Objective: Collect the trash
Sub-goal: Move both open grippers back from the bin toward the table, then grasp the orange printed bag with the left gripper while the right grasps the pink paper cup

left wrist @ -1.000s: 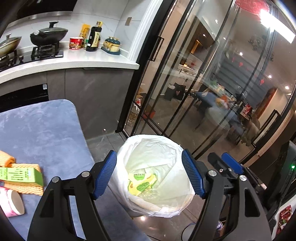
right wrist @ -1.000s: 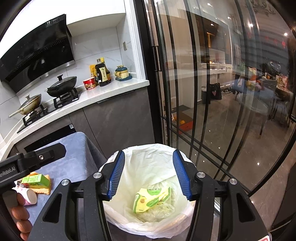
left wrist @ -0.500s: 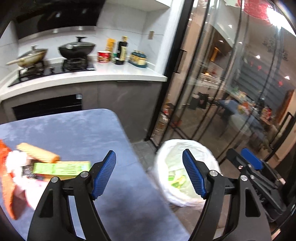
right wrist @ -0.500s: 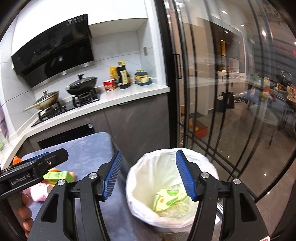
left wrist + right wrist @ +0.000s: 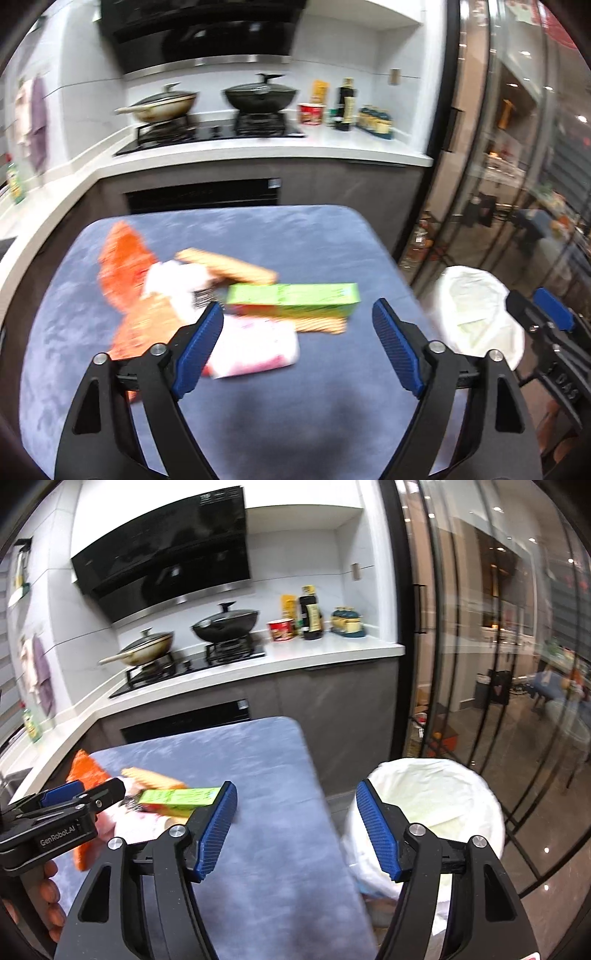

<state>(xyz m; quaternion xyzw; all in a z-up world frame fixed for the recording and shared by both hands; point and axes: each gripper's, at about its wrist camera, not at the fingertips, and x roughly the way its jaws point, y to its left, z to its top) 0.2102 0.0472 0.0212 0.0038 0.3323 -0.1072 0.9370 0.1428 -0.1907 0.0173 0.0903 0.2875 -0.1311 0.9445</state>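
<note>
A heap of trash lies on the blue table [image 5: 295, 236]: a green carton [image 5: 295, 300], a pink and white cup [image 5: 255, 347], an orange wrapper [image 5: 125, 266], a tan biscuit pack [image 5: 229, 264] and crumpled white paper [image 5: 173, 282]. My left gripper [image 5: 297, 345] hovers above the table's near side, jaws opening, nothing between them. Right of the table stands the white-lined bin [image 5: 439, 797]. My right gripper [image 5: 297, 829] spans the table's right edge and the bin, jaws opening and empty. The green carton [image 5: 177, 797] and the left gripper [image 5: 70, 805] show at left.
A kitchen counter [image 5: 332, 650] with two pans, bottles and a red cup runs behind the table. Glass sliding doors [image 5: 480, 664] stand right of the bin. A hand [image 5: 48, 904] grips the left tool. Grey cabinets sit under the counter.
Both grippers swung left, away from the bin and toward the table. The trash heap moved to the middle of the left wrist view. Both pairs of jaws spread wider.
</note>
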